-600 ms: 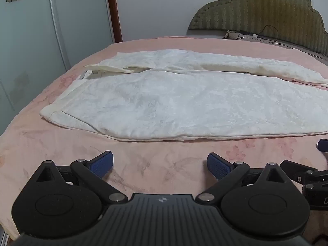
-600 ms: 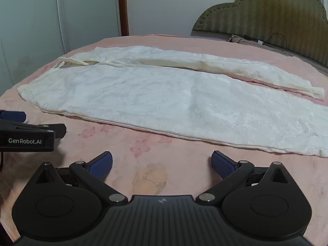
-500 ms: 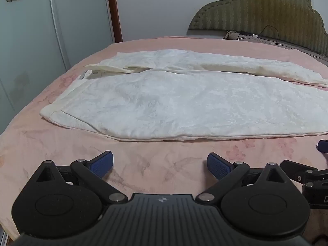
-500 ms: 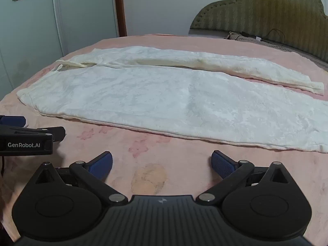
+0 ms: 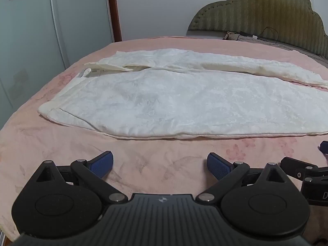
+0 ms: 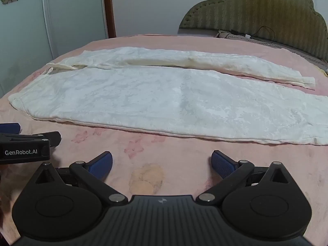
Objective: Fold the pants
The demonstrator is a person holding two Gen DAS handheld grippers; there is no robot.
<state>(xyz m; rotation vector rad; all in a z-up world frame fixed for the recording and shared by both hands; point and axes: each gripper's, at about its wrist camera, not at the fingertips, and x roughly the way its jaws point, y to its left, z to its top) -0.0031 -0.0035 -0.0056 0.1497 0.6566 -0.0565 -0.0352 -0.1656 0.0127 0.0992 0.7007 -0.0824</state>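
Note:
White pants lie flat on the pink bed, waistband to the left, both legs running right; the far leg lies a little apart from the near one. They also show in the right wrist view. My left gripper is open and empty, over the bedspread just short of the pants' near edge. My right gripper is open and empty, also short of the near edge, further toward the leg ends. Each gripper shows at the edge of the other's view: the right one, the left one.
The pink bedspread covers the bed. A green padded headboard stands at the back right, with cables near it. Wardrobe doors stand to the left, beyond the bed's left edge.
The right gripper has drifted slightly, bringing the pants a little lower in its view. The left gripper has barely moved. Both stay open.

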